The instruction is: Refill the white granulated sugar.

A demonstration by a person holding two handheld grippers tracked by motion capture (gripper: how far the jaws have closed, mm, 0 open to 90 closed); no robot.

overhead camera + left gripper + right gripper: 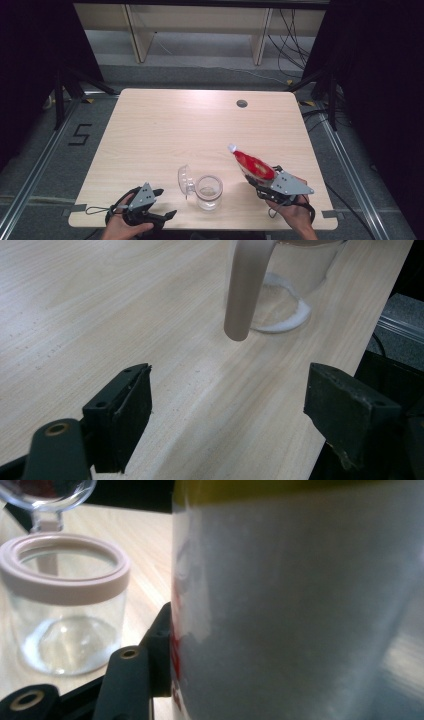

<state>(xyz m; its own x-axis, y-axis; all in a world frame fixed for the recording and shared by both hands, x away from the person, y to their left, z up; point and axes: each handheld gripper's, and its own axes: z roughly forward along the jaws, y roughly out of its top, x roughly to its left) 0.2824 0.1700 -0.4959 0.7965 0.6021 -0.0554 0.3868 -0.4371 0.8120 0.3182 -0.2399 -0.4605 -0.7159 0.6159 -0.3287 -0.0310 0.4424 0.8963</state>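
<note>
Right tool (261, 181) clamps red-labelled bottle (254, 165), tilted beside open jar (208, 192); left tool (161, 204) open, empty, on tabletop (165, 125).

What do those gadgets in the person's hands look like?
Both are black handheld tools. The left gripper and right gripper each carry a grey three-cornered plate on top, trail a thin dark cable, and end in two blocky black jaws on dark arms with brass-coloured rivets.

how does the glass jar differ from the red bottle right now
The glass jar stands upright on the table; the red bottle is tilted and lifted off it. The jar is free of both grippers, while the bottle is clamped in the right gripper. The jar is clear, with a pinkish rim and its lid flipped open; the bottle is red-labelled with a white cap. Both sit near the table's front edge.
</note>
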